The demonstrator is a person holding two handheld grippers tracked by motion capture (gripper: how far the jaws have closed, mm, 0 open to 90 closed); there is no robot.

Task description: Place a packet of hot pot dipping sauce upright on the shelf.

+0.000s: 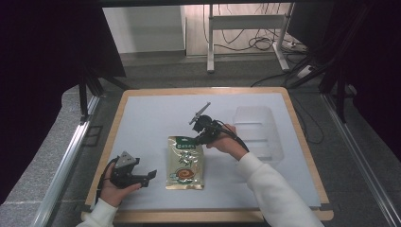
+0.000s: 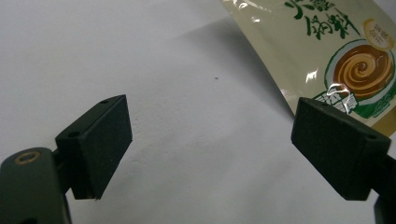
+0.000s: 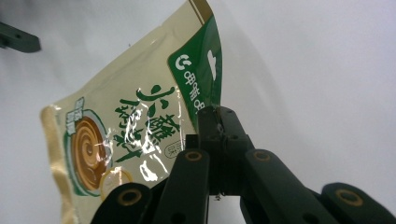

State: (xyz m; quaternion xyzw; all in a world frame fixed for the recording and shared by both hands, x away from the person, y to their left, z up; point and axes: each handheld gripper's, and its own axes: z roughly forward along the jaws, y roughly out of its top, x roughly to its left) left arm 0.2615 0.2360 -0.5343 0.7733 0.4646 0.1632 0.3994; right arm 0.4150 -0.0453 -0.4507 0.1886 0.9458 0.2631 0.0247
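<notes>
A: Where's the sachet (image 1: 185, 162) sitting; how much room is around it?

B: Just below the centre of the high view, on the pale table (image 1: 151, 118); bare surface runs off to the upper left and along the top of the frame; the wooden rim of the table is well apart from it on the left, the top and the right, nearer at the bottom. At the right of centre lies a clear plastic tray (image 1: 259, 132), near the sachet's upper right but apart from it.

A: Which way does it point?

B: Its long axis runs roughly top to bottom in the high view; the green printed band is at the upper end, the coffee swirl toward the lower end.

A: And the right gripper (image 1: 198, 138)?

B: Its jaws are pressed together on the green upper edge of the sachet; in the right gripper view (image 3: 214, 114) the pads pinch that green corner, and the sachet (image 3: 126, 135) slopes away to the lower left of that frame.

A: The left gripper (image 1: 150, 176)?

B: At the lower left of the high view, just beside the sachet's lower left edge, not touching it; in the left gripper view (image 2: 210, 149) the jaws stand spread wide with bare table between them; the sachet (image 2: 327, 51) lies in the upper right of that frame, beyond the right-hand jaw.
</notes>
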